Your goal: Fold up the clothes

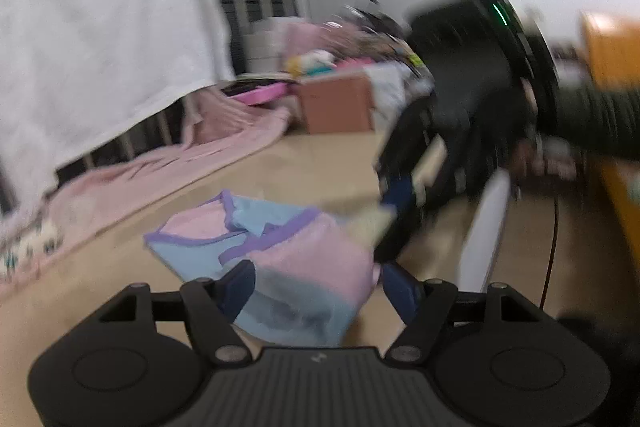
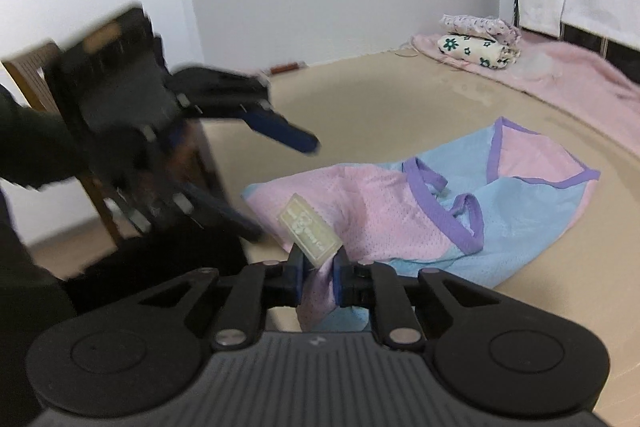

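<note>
A pink and light-blue mesh vest [image 2: 420,211] with purple trim lies crumpled on the beige floor; it also shows in the left wrist view [image 1: 280,259]. My right gripper [image 2: 318,273] is shut on the vest's hem, beside a cream label [image 2: 310,233]. In the left wrist view the right gripper [image 1: 384,227] shows as a dark blur at the vest's right edge. My left gripper [image 1: 318,287] is open, its blue fingers on either side of the vest's near end, not closed on it. It also shows, blurred, in the right wrist view [image 2: 280,183].
A pink blanket [image 1: 168,167] lies along the left with a white sheet [image 1: 92,39] hung on a rail above. Folded clothes [image 2: 476,47] sit on the blanket. A brown box [image 1: 338,103], a clutter pile and a wooden chair [image 2: 36,83] stand nearby.
</note>
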### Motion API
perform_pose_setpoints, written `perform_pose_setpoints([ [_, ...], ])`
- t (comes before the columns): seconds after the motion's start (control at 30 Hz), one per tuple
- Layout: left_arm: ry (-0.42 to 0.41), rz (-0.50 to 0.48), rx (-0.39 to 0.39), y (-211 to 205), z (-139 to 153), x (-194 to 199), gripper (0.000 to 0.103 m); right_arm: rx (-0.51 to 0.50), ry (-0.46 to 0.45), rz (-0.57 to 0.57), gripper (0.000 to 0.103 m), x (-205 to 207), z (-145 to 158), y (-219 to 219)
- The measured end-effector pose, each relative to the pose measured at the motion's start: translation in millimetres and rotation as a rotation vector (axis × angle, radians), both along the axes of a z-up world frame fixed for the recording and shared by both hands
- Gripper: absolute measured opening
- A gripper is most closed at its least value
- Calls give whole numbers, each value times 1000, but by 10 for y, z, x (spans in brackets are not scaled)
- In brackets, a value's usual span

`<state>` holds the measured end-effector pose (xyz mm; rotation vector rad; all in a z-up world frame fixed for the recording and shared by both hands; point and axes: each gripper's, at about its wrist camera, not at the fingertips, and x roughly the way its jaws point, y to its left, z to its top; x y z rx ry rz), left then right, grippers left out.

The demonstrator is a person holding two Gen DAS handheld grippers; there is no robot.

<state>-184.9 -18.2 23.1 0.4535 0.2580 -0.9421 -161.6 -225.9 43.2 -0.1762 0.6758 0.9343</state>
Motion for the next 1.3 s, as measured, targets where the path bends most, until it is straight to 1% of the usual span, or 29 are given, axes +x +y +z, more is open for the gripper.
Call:
perform_pose_setpoints([
  [0.03, -33, -23, 25, -44, -32, -45, 69, 21, 17, 3, 13, -3, 18, -64],
  [0.13, -141, -78, 62, -148, -84, -114, 69, 72, 71, 34, 13, -42, 65, -206],
  [0.23, -229, -137, 107, -241, -134, -148, 70, 62, 101, 67, 13, -85, 91, -213],
  [0.3, -195, -178, 144, -280, -158, -94, 64, 57, 117, 82, 13, -95, 102, -219],
  [0.33, -172, -199, 162, -299, -169, -63, 49, 55, 123, 85, 13, -90, 105, -225],
  [0.37, -150, -220, 180, -317, -181, -32, 30, 53, 129, 89, 13, -85, 107, -230],
  [0.4, -97, -226, 183, -329, -167, 36, 23, 51, 136, 93, 13, -80, 110, -235],
  [0.43, -31, -223, 169, -314, -139, 124, 20, 35, 81, 85, 14, -141, 88, -226],
  [0.5, 105, -215, 133, -271, -78, 309, 18, 3, -38, 66, 26, -273, 42, -206],
  [0.57, 244, -214, 90, -216, -11, 506, 15, -29, -157, 48, 87, -405, -4, -186],
  [0.6, 304, -212, 70, -191, 13, 601, 15, -46, -216, 39, 96, -471, -27, -176],
  [0.63, 343, -210, 57, -170, 36, 664, 15, -62, -275, 29, 100, -537, -50, -166],
  [0.67, 375, -208, 46, -151, 60, 719, 15, -78, -334, 20, 101, -603, -73, -156],
  [0.77, 449, -224, 37, -125, 118, 808, 14, -127, -512, -9, 101, -801, -143, -125],
  [0.83, 485, -238, 41, -111, 154, 836, 14, -70, -435, -3, 100, -679, -150, -174],
  [0.9, 507, -255, 59, -104, 176, 824, 14, -11, -351, 3, 96, -549, -155, -225],
  [0.93, 523, -263, 68, -105, 180, 821, 14, 18, -308, 6, 84, -484, -158, -250],
  [0.97, 551, -271, 64, -94, 181, 840, 14, 47, -266, 9, 64, -419, -161, -276],
  [1.0, 581, -279, 55, -81, 181, 866, 13, 77, -224, 12, 52, -354, -164, -301],
  [1.03, 611, -287, 47, -67, 180, 891, 13, 106, -182, 15, 30, -289, -166, -327],
  [1.07, 658, -296, 23, -40, 181, 933, 13, 135, -139, 18, 17, -224, -169, -352],
  [1.1, 711, -307, -11, -7, 187, 993, 13, 164, -97, 21, 16, -159, -172, -378],
  [1.2, 799, -291, -144, 112, 226, 1183, 14, 251, 30, 29, 14, 36, -180, -454],
  [1.27, 852, -255, -229, 182, 218, 1339, 15, 308, 115, 35, 14, 166, -186, -505],
  [1.3, 868, -222, -254, 200, 196, 1407, 15, 349, 159, -4, 15, 280, -162, -556],
])
